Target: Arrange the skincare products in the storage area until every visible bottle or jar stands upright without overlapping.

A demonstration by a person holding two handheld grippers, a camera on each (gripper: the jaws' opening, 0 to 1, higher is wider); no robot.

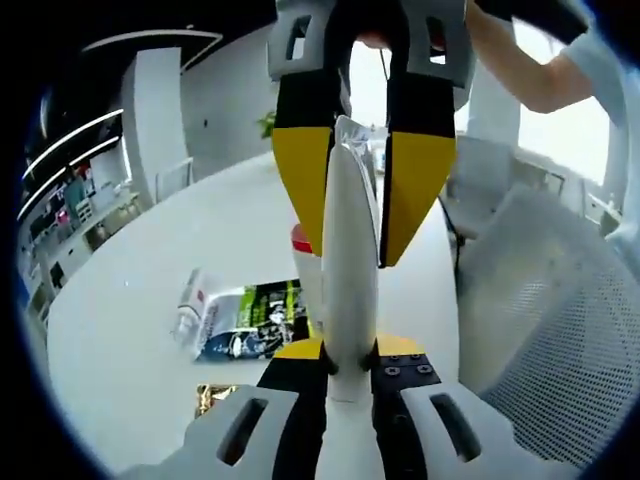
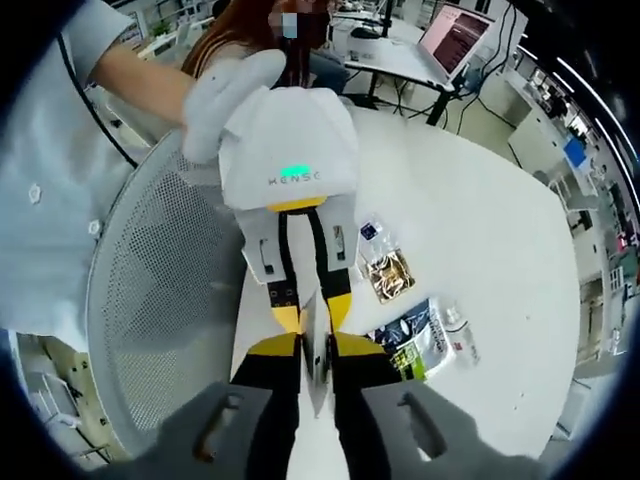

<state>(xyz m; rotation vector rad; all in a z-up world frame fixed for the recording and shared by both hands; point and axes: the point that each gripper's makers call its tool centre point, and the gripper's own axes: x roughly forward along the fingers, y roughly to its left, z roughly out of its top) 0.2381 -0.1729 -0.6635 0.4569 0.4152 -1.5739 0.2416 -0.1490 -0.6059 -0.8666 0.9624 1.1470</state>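
Observation:
A white tube (image 1: 350,290) is held in the air over the white round table (image 1: 130,350), end to end between both grippers. My left gripper (image 1: 350,350) is shut on its lower end. My right gripper (image 1: 350,255) comes down from the top of the left gripper view and is shut on the upper end. In the right gripper view the same tube (image 2: 318,385) runs between my right gripper (image 2: 315,345) and my left gripper (image 2: 313,320), tips almost meeting. A red-capped white bottle (image 1: 300,240) stands partly hidden behind the tube.
On the table lie a green-black sachet (image 1: 255,320) (image 2: 410,340), a small white tube (image 1: 190,305) (image 2: 458,335) and a gold packet (image 1: 215,398) (image 2: 388,275). A white mesh surface (image 1: 560,330) (image 2: 160,290) flanks the table. A gloved hand (image 2: 225,90) holds the left gripper.

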